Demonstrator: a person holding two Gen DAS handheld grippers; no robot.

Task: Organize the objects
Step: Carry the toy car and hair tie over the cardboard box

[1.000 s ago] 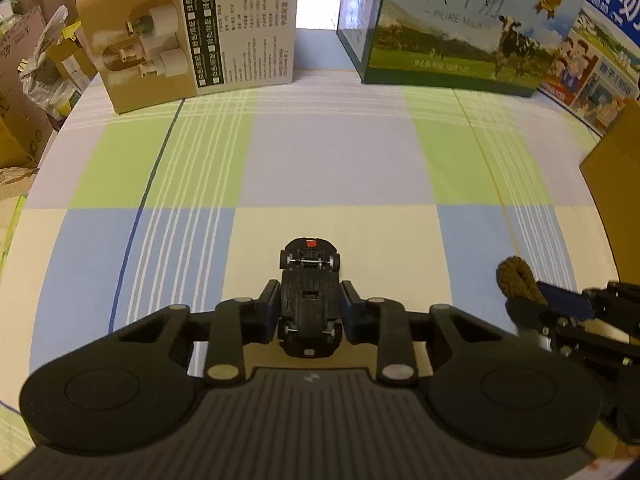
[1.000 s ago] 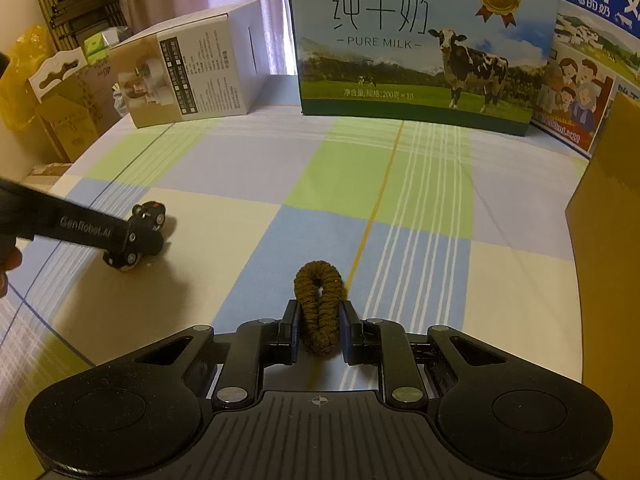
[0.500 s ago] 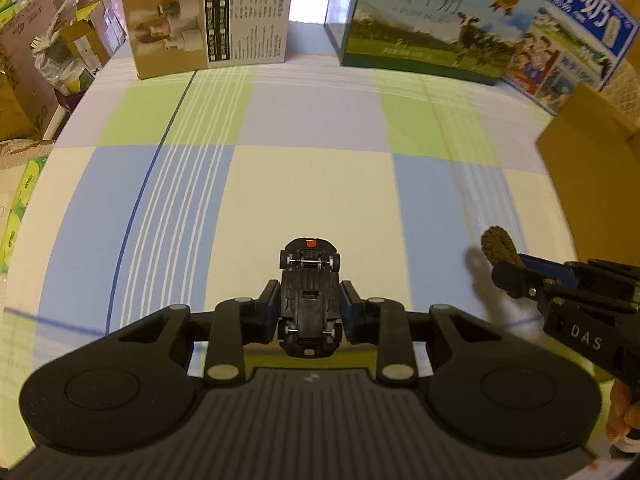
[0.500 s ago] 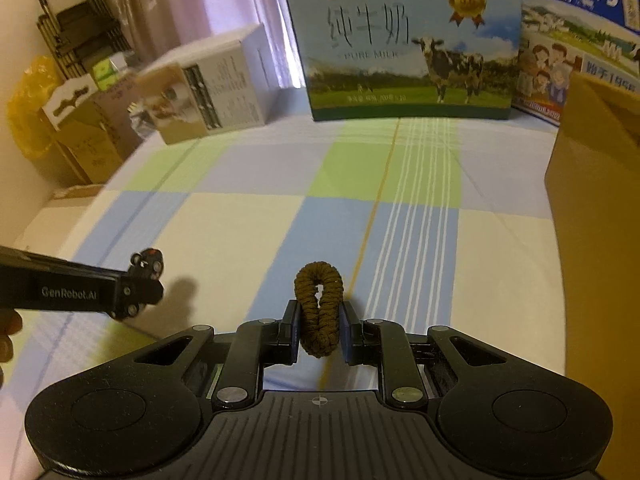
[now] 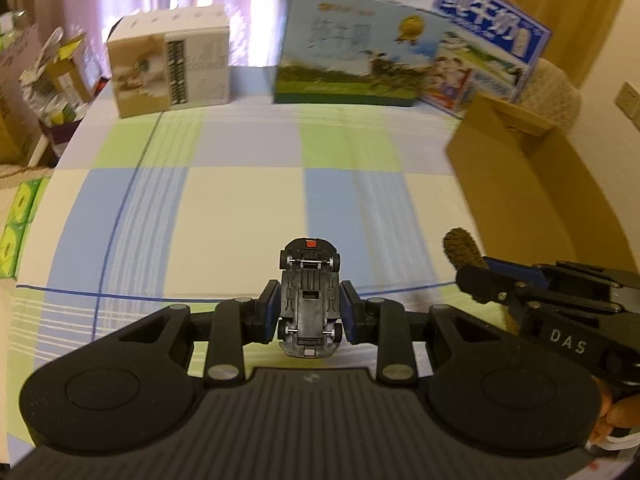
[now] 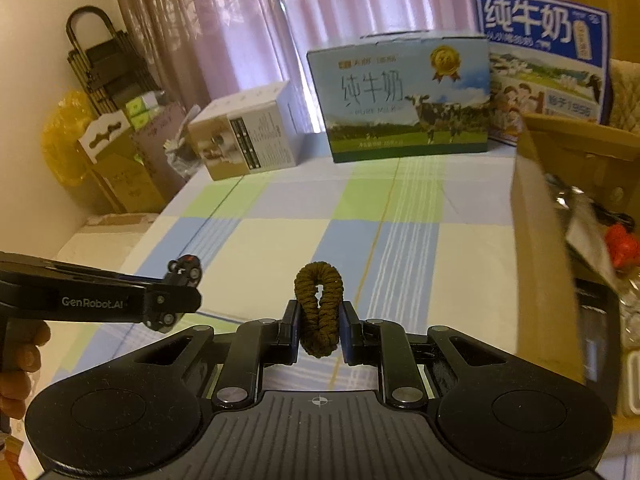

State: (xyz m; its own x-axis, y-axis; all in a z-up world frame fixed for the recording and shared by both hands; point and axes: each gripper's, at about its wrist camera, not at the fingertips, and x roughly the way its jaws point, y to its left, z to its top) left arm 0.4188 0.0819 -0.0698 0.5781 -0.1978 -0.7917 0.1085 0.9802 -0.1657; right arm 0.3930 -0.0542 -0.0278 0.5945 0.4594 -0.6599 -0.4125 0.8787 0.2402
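My left gripper point(image 5: 309, 312) is shut on a small black toy car point(image 5: 310, 300), held upside down with its chassis and wheels facing up, well above the checked tablecloth point(image 5: 240, 200). My right gripper point(image 6: 319, 328) is shut on a brown braided hair tie point(image 6: 319, 304), its loop sticking up between the fingers. In the left wrist view the right gripper point(image 5: 476, 276) reaches in from the right with the hair tie point(image 5: 460, 246). In the right wrist view the left gripper point(image 6: 176, 300) comes in from the left with the car point(image 6: 185, 270).
An open cardboard box point(image 6: 560, 248) stands at the right edge, with a red item point(image 6: 620, 246) and other things inside. Milk cartons point(image 6: 408, 100) and a beige product box point(image 6: 248, 130) line the far side. Clutter and a yellow bag point(image 6: 68, 140) sit beyond the left edge.
Both grippers have risen higher above the tablecloth, each still holding its object. More of the room and the inside of the cardboard box has come into view.
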